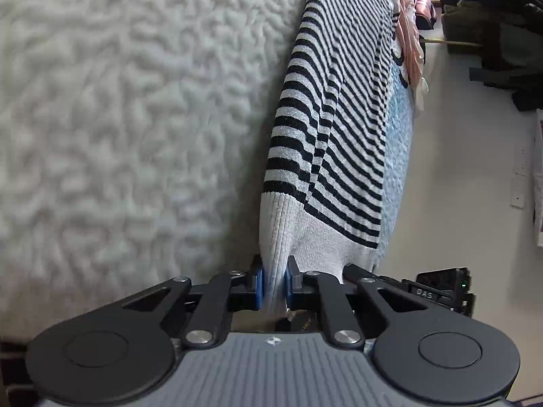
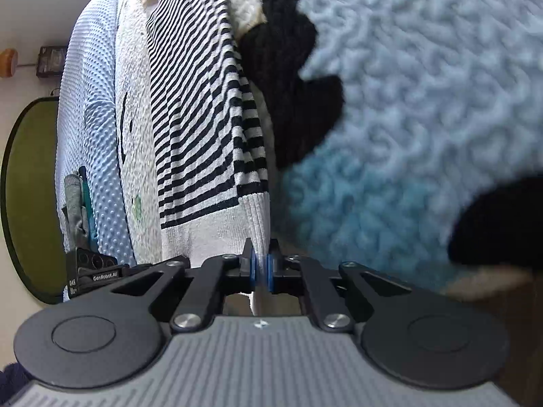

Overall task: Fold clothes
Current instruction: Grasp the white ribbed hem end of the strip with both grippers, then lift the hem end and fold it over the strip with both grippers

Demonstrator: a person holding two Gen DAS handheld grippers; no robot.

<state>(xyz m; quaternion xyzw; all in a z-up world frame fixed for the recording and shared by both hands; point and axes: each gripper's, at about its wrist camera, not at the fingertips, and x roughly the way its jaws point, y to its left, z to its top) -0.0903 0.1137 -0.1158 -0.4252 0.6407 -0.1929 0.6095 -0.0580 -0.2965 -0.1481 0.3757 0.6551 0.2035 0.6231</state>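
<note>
A black-and-grey striped knit sweater (image 1: 339, 108) with a plain ribbed hem lies along the textured bed cover (image 1: 135, 118). My left gripper (image 1: 274, 281) is shut on the ribbed hem, which runs between its blue pads. In the right wrist view the same striped sweater (image 2: 197, 118) stretches away, and my right gripper (image 2: 260, 271) is shut on another part of its ribbed hem. The other gripper shows at the edge of each view (image 1: 437, 288) (image 2: 91, 268).
A black knit garment (image 2: 292, 78) lies beside the sweater on the cover. A light blue dotted blanket (image 2: 91, 108) and a white garment (image 2: 132, 84) lie under the sweater. Pink clothing (image 1: 412, 44) lies further along. The pale floor (image 1: 468, 156) and dark furniture (image 1: 499, 34) lie beyond the bed edge.
</note>
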